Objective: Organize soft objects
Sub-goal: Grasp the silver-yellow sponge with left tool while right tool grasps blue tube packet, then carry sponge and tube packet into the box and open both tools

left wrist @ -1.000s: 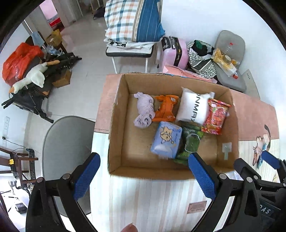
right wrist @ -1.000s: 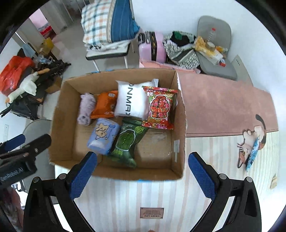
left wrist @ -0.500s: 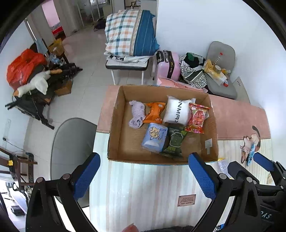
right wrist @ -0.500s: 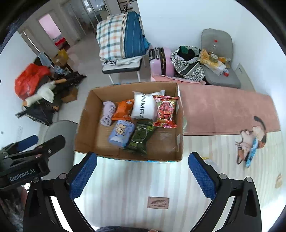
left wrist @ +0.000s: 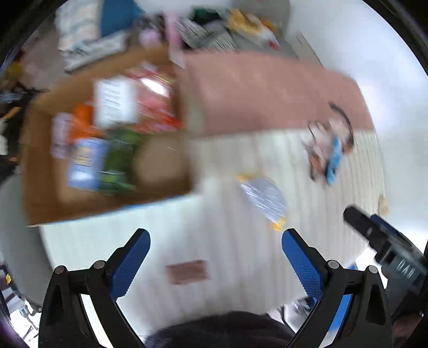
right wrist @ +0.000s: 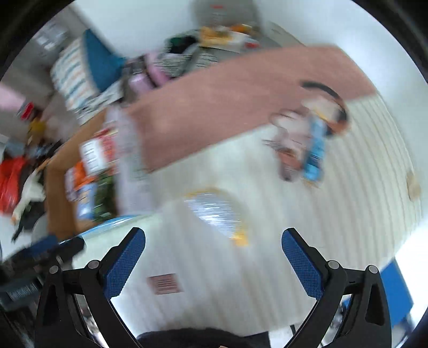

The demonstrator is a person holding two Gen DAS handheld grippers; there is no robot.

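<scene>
Both views are motion-blurred. A cardboard box [left wrist: 165, 160] holding several soft packets sits at the left of the striped mat; it also shows in the right wrist view [right wrist: 57, 187]. A clear packet with yellow ends [left wrist: 263, 196] lies on the mat right of the box, also in the right wrist view [right wrist: 216, 211]. A blue packet [left wrist: 334, 158] lies on the cat picture, seen too in the right wrist view [right wrist: 315, 150]. My left gripper [left wrist: 216, 257] is open and empty above the mat. My right gripper [right wrist: 213, 257] is open and empty, just short of the clear packet.
A pink rug [left wrist: 267, 91] lies beyond the striped mat [left wrist: 227, 241]. Luggage, a folded quilt and a grey cushion [right wrist: 222, 16] stand along the white wall. A person's dark hair [left wrist: 222, 332] is at the bottom edge.
Both grippers have swung to the right and down. The box has slid to the left of the views, and the clear packet and the blue packet now sit ahead. Both stay open.
</scene>
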